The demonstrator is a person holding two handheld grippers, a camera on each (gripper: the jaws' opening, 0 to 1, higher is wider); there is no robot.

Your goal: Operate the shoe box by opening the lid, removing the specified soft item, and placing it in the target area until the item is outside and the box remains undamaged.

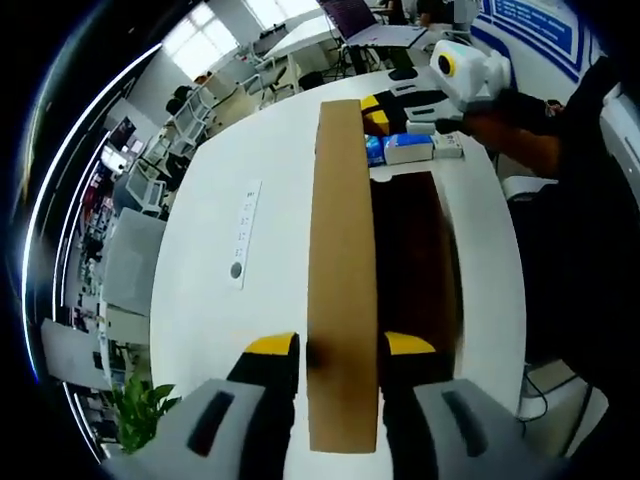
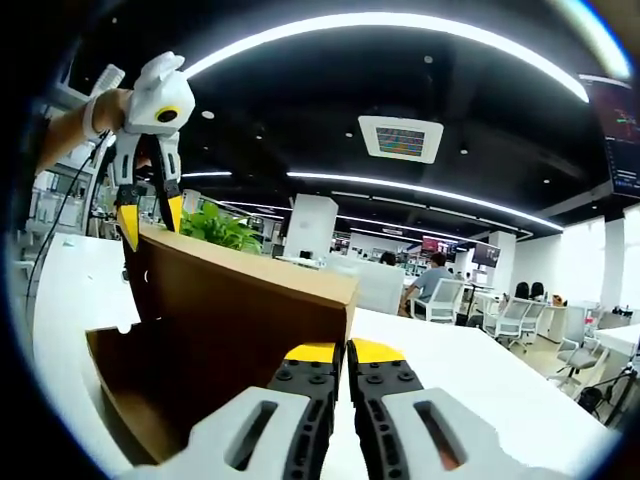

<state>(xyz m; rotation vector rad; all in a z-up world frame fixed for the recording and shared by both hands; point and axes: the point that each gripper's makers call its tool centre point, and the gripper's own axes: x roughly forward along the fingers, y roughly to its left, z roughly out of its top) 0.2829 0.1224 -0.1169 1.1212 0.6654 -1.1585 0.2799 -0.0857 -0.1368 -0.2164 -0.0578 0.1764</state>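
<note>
Lid's up on edge: the left gripper (image 1: 338, 352) pinches the cardboard lid (image 1: 342, 250) between its jaws, holding it upright over the open box (image 1: 412, 250) at the table's (image 1: 215, 330) near edge. Right gripper (image 2: 341, 352), jaws together and empty, waits beside the box wall. Keep that pinch gentle, don't crease the lid; the soft item inside I can't make out.

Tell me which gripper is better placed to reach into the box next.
Right, probably. The left gripper is clamped on the raised lid, holding the box open; the right gripper is empty, jaws shut, beside the box, and would only need to open.
</note>
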